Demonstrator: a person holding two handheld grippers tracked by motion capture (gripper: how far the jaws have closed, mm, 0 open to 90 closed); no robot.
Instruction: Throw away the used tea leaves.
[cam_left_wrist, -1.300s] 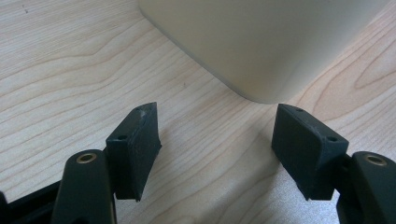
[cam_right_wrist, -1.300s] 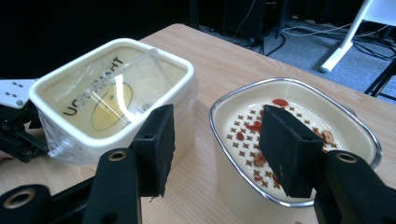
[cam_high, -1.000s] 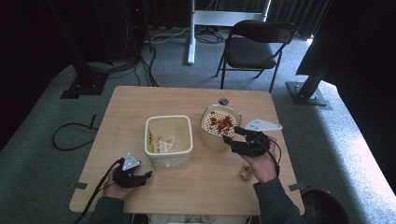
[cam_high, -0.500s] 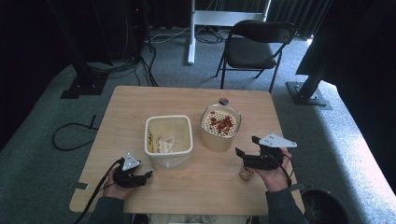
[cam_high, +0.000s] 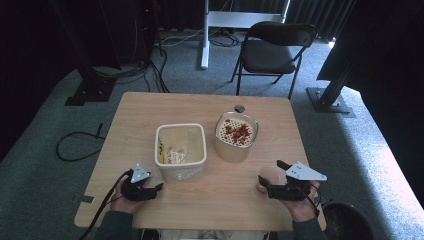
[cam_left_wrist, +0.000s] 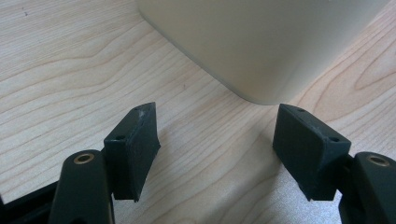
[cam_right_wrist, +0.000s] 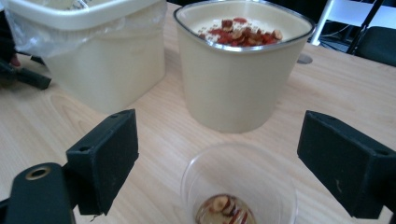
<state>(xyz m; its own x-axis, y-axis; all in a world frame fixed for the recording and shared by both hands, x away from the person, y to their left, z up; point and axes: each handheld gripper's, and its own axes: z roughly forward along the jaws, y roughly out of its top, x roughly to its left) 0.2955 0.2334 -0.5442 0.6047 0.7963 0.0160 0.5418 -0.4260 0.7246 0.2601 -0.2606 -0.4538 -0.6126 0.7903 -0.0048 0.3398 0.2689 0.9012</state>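
One clear plastic cup (cam_right_wrist: 239, 186) with a few red and tan pieces at its bottom stands on the worktop (cam_high: 200, 107) between the spread right tongs (cam_right_wrist: 243, 158), near a beige tub (cam_right_wrist: 240, 65) topped with red bits. Beside a lined square tub (cam_high: 180, 150), the left tongs (cam_left_wrist: 217, 154) rest spread, holding nothing.

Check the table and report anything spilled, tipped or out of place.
Nothing stands out. The clear cup stands upright between the open right gripper jaws, with a few pieces at its bottom. The round tub and square container stand upright, and no spill shows on the table.
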